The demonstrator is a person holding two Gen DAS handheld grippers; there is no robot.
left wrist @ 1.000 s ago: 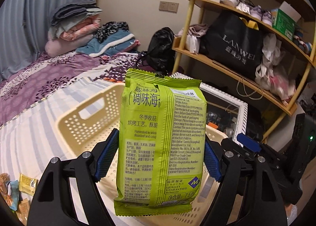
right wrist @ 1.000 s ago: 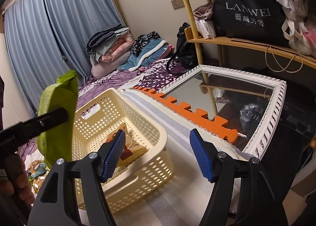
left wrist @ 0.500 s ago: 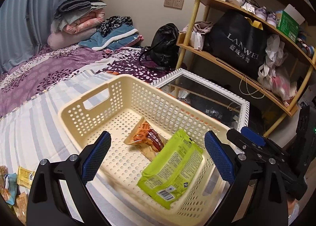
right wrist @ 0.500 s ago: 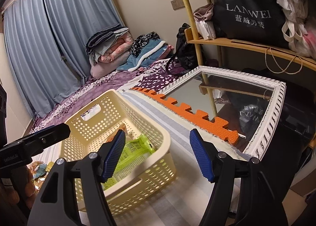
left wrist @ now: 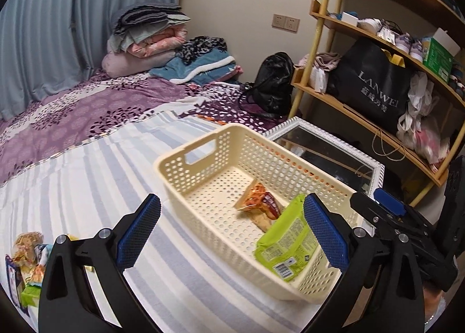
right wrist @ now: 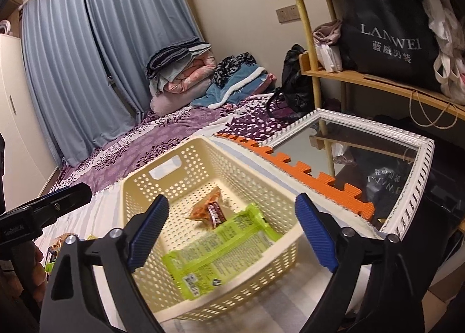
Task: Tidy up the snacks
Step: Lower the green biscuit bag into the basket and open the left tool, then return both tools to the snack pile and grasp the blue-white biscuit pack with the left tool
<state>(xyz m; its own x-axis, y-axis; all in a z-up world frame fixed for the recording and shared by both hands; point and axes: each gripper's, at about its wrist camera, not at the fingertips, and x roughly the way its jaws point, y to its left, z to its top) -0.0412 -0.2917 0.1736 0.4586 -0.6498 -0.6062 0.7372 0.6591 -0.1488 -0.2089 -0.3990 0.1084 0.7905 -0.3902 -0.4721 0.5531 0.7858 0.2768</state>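
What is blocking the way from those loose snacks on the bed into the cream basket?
Nothing visible. The loose snacks lie on the striped sheet, apart from the basket, whose top is open; inside are only a green packet and an orange packet.

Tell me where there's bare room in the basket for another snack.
The basket floor is bare from the handle end up to the orange snack packet. The near corner is crowded: the green packet leans there beside the orange one. Striped sheet left of the basket is bare too.

"LANWEI" in pale capitals over a line of Chinese characters, on black shopping bag (right wrist: pixel 389 24) on far-right shelf; same word mirrored in framed mirror (right wrist: pixel 377 184) below; fine print and barcode on green snack packet (right wrist: pixel 221 248), unreadable.
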